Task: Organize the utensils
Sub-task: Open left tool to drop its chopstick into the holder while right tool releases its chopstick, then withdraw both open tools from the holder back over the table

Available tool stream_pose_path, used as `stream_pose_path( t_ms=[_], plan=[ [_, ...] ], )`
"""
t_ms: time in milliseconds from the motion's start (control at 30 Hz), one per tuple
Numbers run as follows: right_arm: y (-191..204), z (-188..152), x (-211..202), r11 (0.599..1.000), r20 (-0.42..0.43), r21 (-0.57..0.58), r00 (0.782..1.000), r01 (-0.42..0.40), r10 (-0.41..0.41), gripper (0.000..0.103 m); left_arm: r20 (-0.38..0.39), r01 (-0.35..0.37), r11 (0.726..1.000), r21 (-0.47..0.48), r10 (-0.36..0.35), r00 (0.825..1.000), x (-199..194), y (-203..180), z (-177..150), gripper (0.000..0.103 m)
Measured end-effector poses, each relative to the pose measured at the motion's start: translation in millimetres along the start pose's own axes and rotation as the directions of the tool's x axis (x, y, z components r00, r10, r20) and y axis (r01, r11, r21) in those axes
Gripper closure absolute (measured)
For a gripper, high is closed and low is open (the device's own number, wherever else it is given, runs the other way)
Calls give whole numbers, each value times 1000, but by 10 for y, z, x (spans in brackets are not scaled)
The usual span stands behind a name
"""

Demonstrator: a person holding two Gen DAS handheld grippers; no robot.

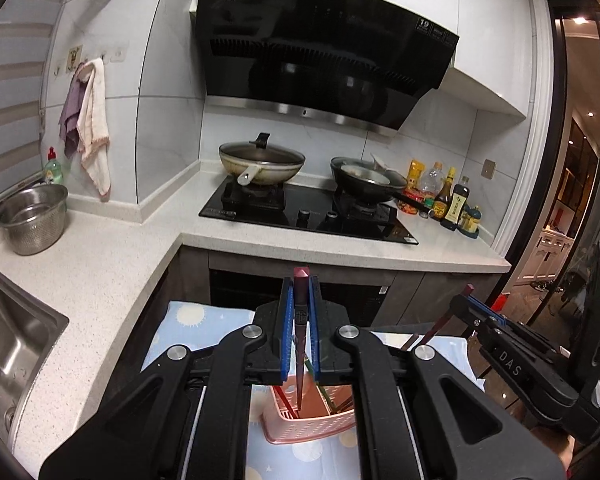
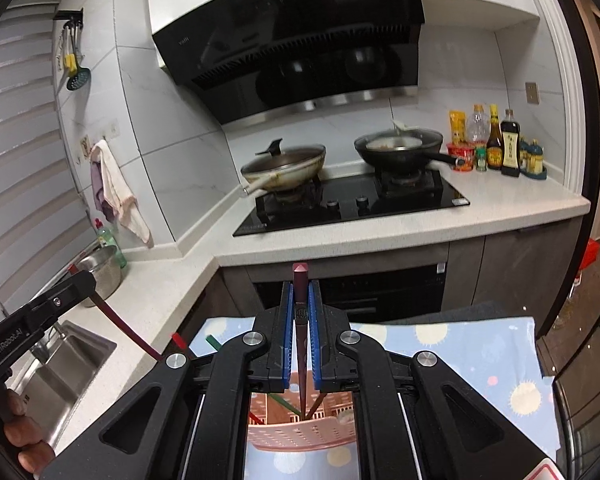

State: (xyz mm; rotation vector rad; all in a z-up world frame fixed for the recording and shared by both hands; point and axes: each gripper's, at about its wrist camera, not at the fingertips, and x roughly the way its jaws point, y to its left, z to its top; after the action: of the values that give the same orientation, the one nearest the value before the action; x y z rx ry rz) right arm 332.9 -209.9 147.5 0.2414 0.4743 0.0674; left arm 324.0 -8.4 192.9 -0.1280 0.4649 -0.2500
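Each gripper is clamped on one dark red chopstick, held upright with its tip down in the pink perforated basket (image 1: 312,420), which stands on a sun-patterned cloth (image 1: 192,320) covering the surface. The left gripper (image 1: 301,320) pinches its chopstick (image 1: 301,300) well below the blunt top end; the right gripper (image 2: 301,320) holds its chopstick (image 2: 301,300) the same way.

Risk: with both tips over one small basket, the two gripper bodies may collide. A chopstick let go while tilted could lean out over the rim or snag in a wall slot. The light basket could tip if a shaft pushes sideways against it.

Left wrist view: shows the right gripper to the right of the basket, its chopstick slanting down toward it, and a steel colander (image 1: 32,216) far left of the basket. Right wrist view: shows the left gripper to the left of the basket, the hand (image 2: 24,436) holding it, and what appear to be green and red chopsticks (image 2: 284,402) already inside.
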Motion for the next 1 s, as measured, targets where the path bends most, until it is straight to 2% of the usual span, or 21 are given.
stream_pose_path(
  t_ms=[233,300,367,433,467,1000],
  plan=[
    [-26,-118,133,1000,-26,-9,1000,17,-17,95,-55,-7,1000,-10,6,998,188,53,-143,96],
    [-20,-139,121,999,-16,-16,999,28,-28,89,-65,-6,1000,-20,4,998,222,73,-167,95],
    [-17,-144,111,999,-12,-19,999,30,-30,88,-74,-12,1000,-20,11,997,246,83,-186,90],
    [-22,-153,94,999,-9,-20,999,32,-32,85,-73,-23,1000,-20,21,997,243,91,-201,74],
    [-27,-159,82,999,-7,-18,999,33,-33,83,-70,-31,999,-19,29,997,234,95,-210,73],
    [-51,-360,-239,999,-18,-35,999,40,-41,81,-81,-40,999,-13,39,996,25,130,-363,72]
  ],
)
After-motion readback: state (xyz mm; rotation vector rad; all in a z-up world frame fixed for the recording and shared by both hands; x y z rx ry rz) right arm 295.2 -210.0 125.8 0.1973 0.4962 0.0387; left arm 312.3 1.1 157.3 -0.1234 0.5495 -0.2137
